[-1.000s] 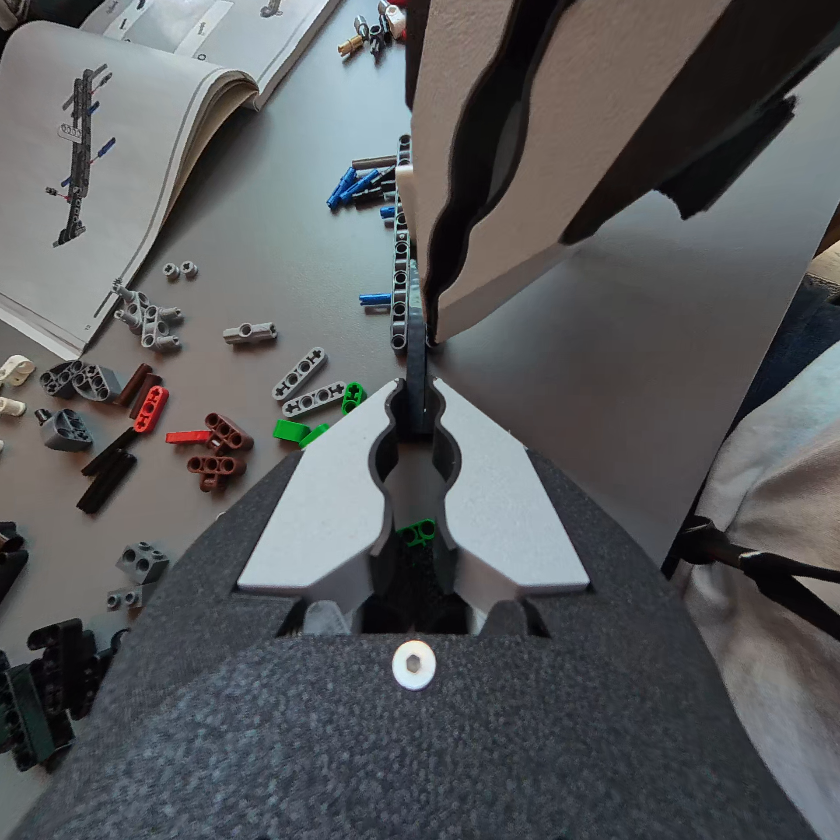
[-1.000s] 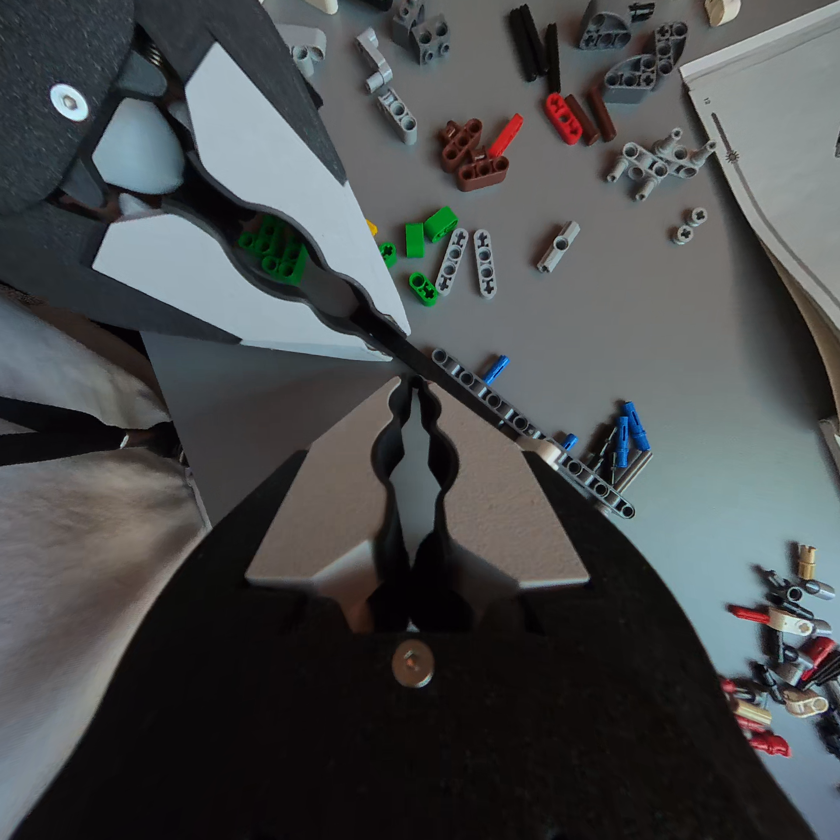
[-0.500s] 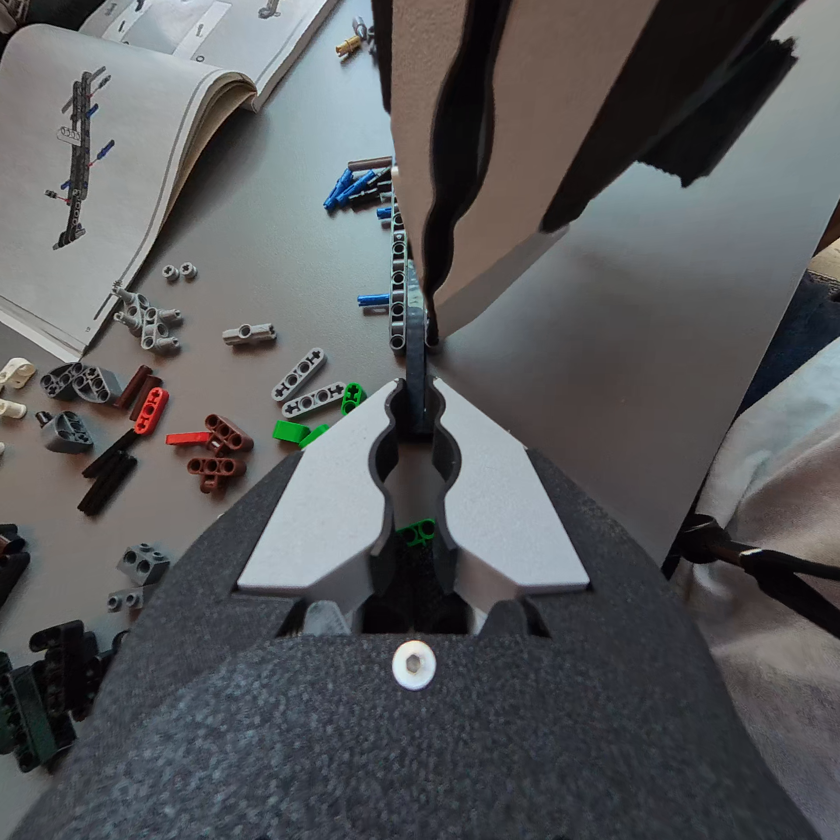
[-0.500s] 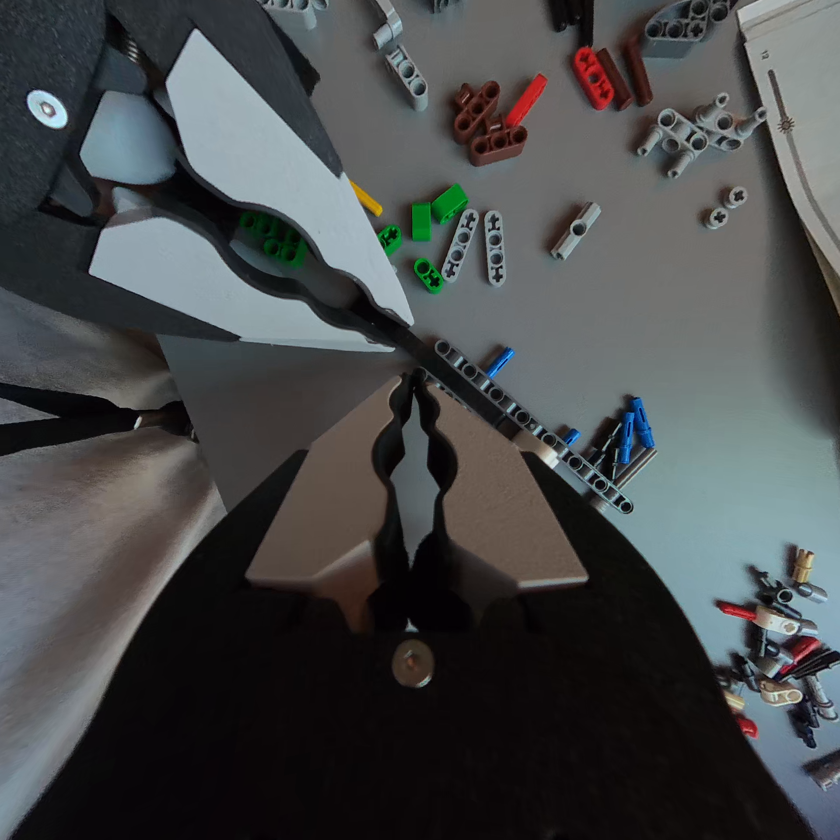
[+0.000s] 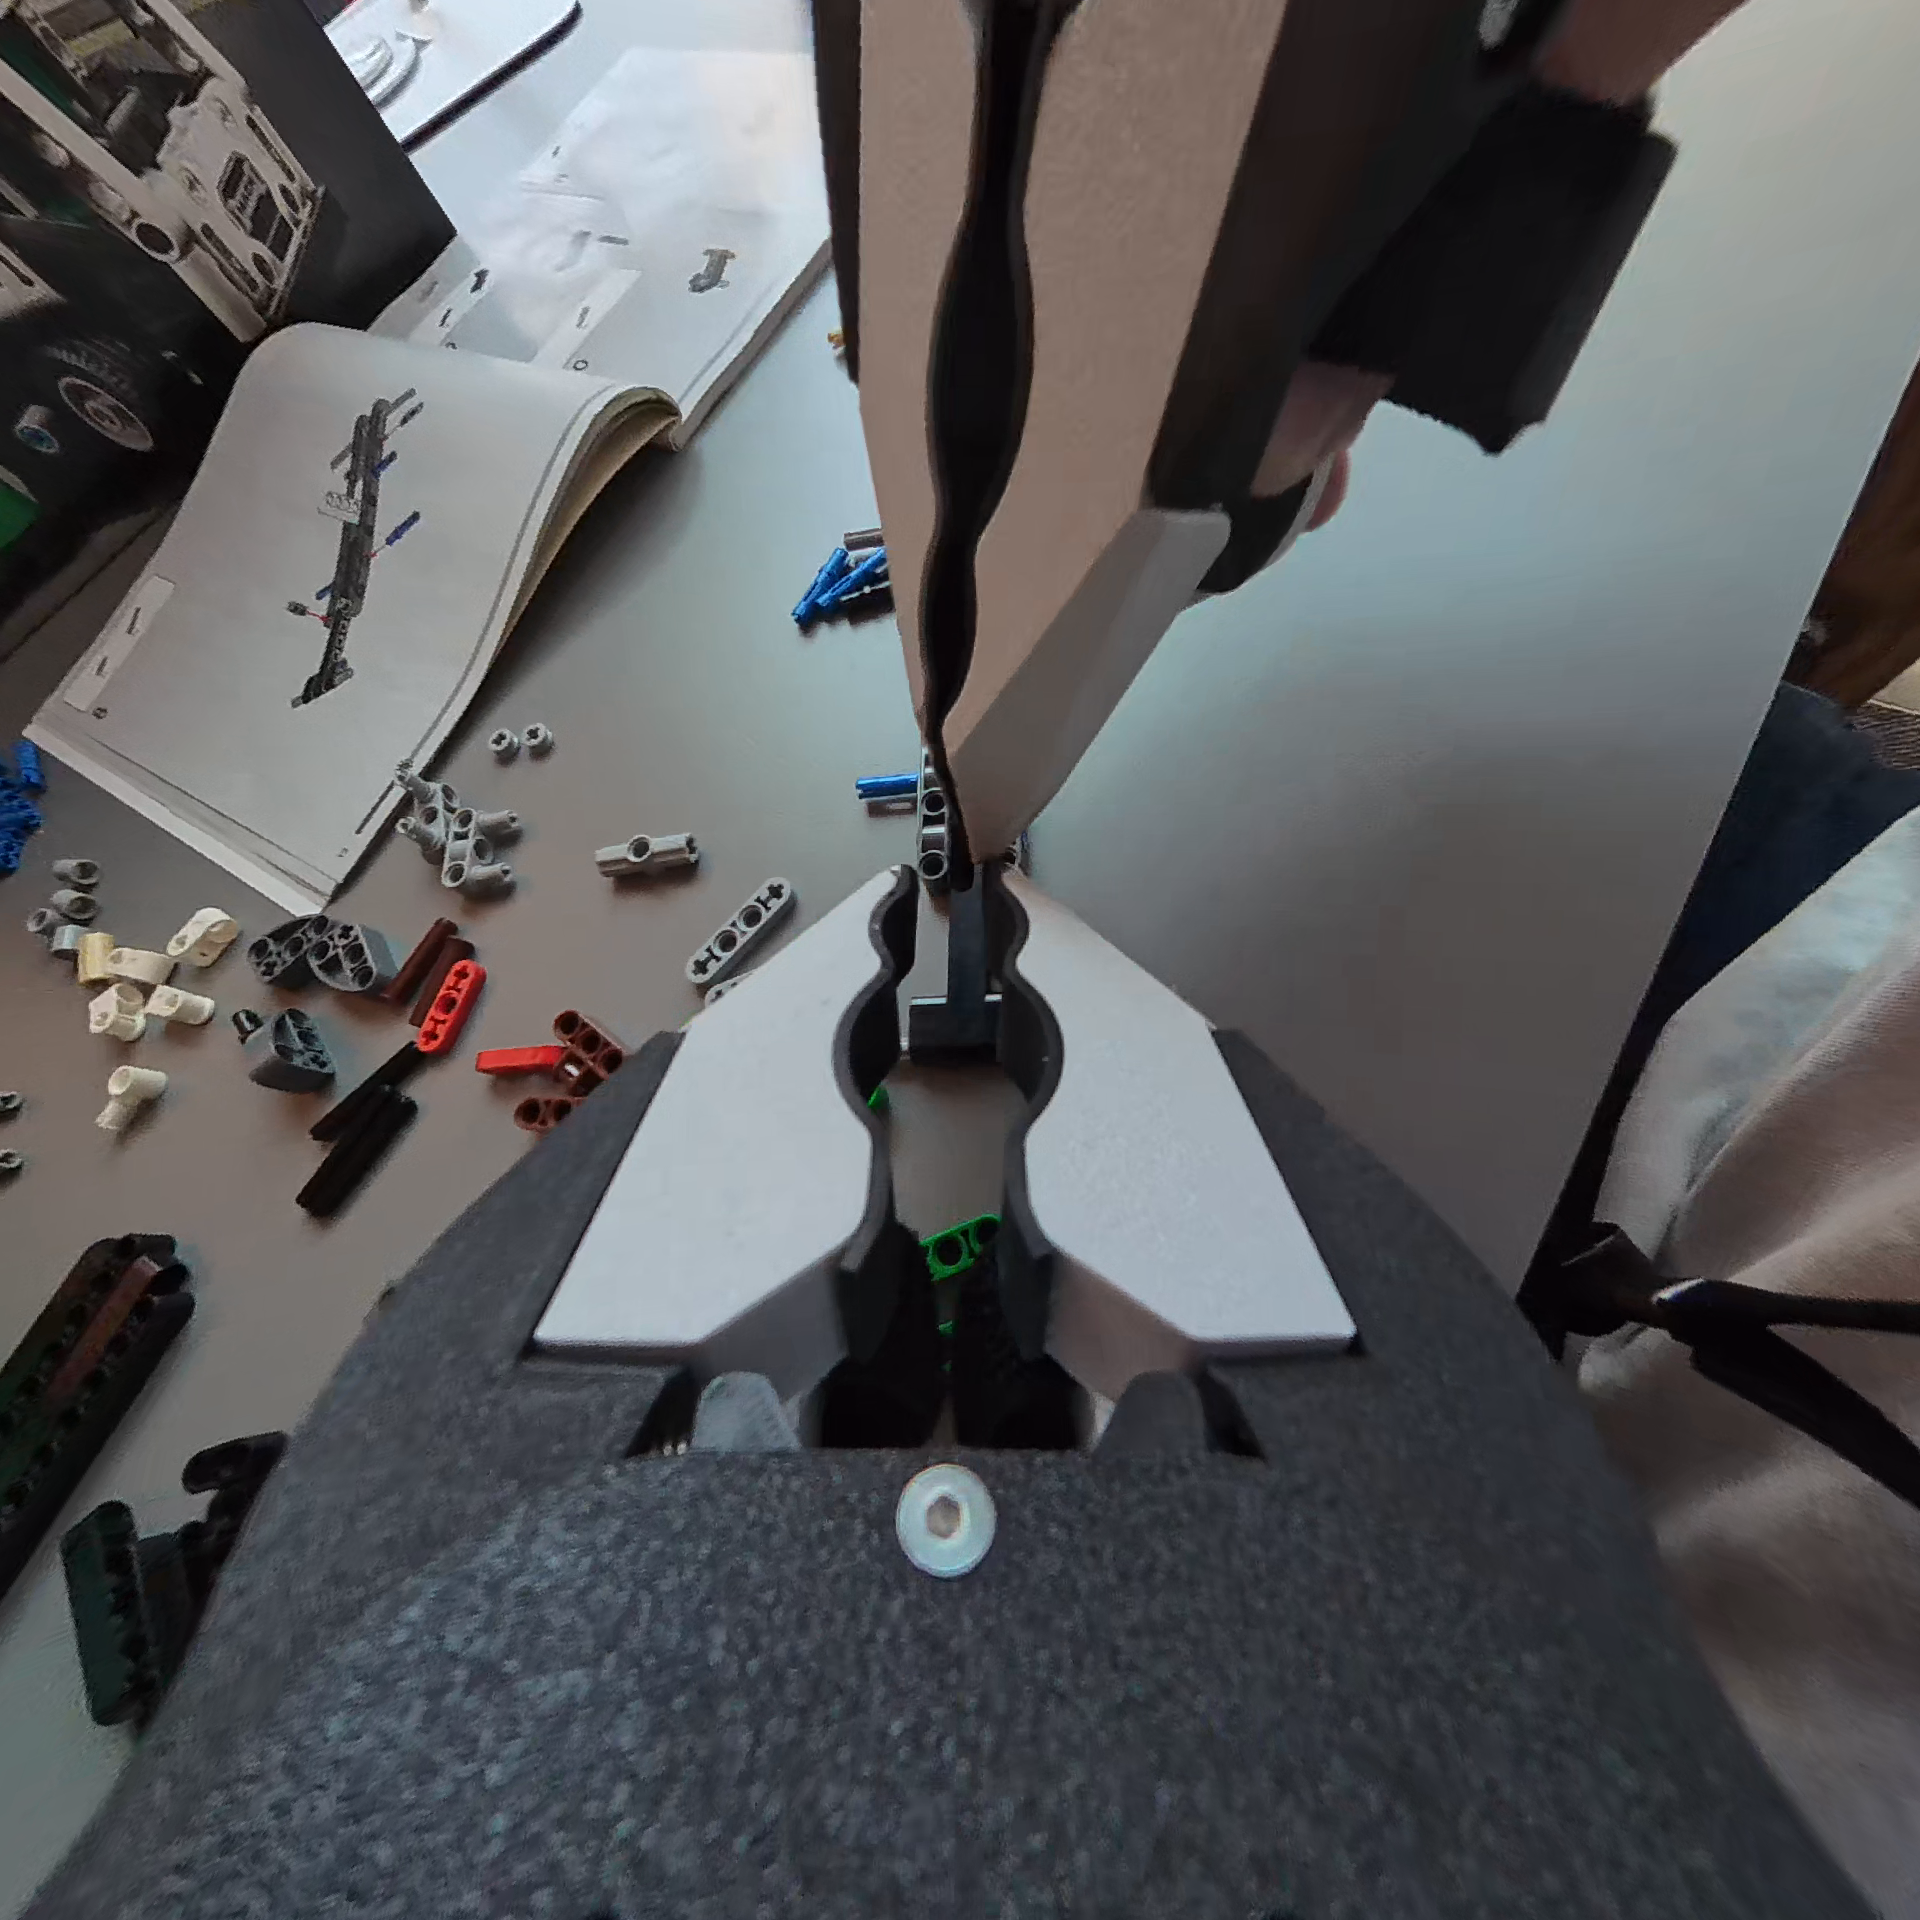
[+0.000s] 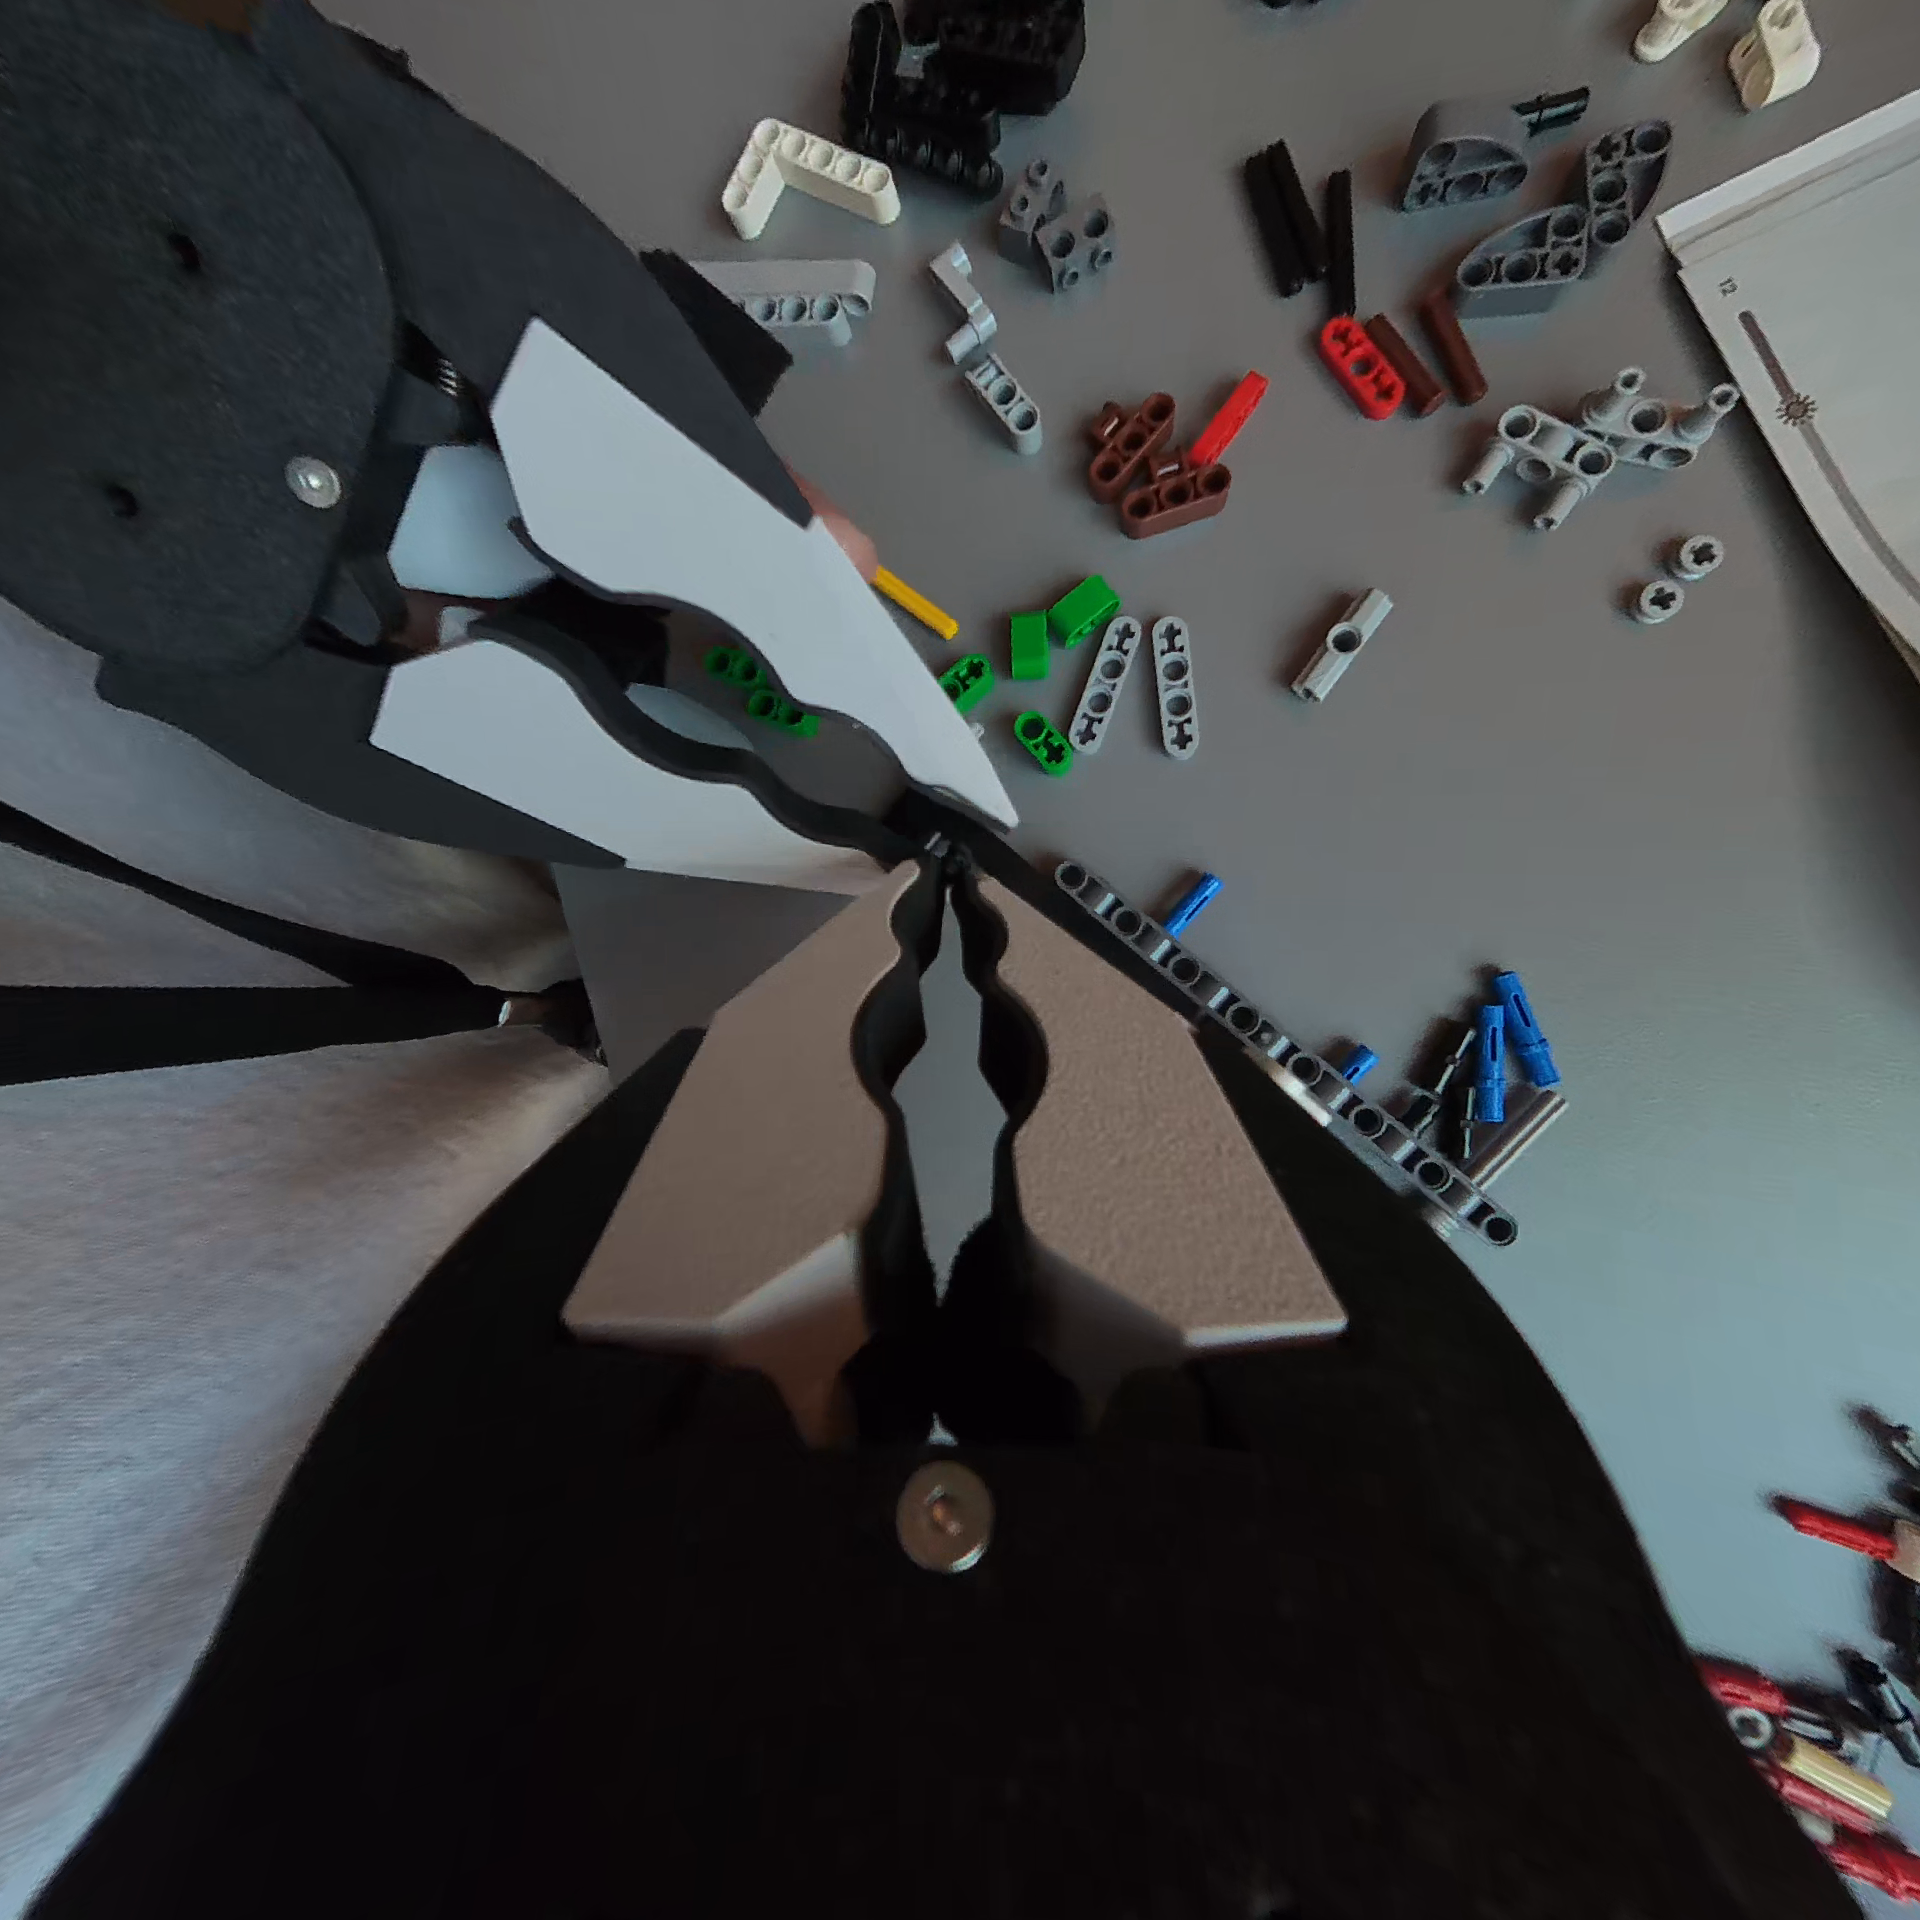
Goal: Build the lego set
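Observation:
A long dark grey holed beam (image 6: 1247,1029) lies slanted over the grey table, with two blue pins (image 6: 1190,902) stuck in its side. My left gripper (image 5: 951,904) is shut on the beam's near end, which reaches back between its jaws. In the right wrist view it (image 6: 925,821) enters from the upper left. My right gripper (image 6: 948,883) is shut, its tips touching the beam right at the left gripper's tips. In the left wrist view it (image 5: 951,821) comes down from above. Whether it pinches a small piece is hidden.
An open instruction booklet (image 5: 343,582) and a set box (image 5: 135,208) lie far left. Loose parts are scattered: green pieces (image 6: 1049,634), brown connectors (image 6: 1153,468), blue pins (image 6: 1507,1039), a white L-beam (image 6: 810,177), red pieces (image 6: 1818,1745). A person's light clothing (image 5: 1766,1351) is beyond the table edge.
The two grippers have closed in until their tips meet at the beam's end. The beam end now sits deeper between the left jaws. Both have stayed shut.

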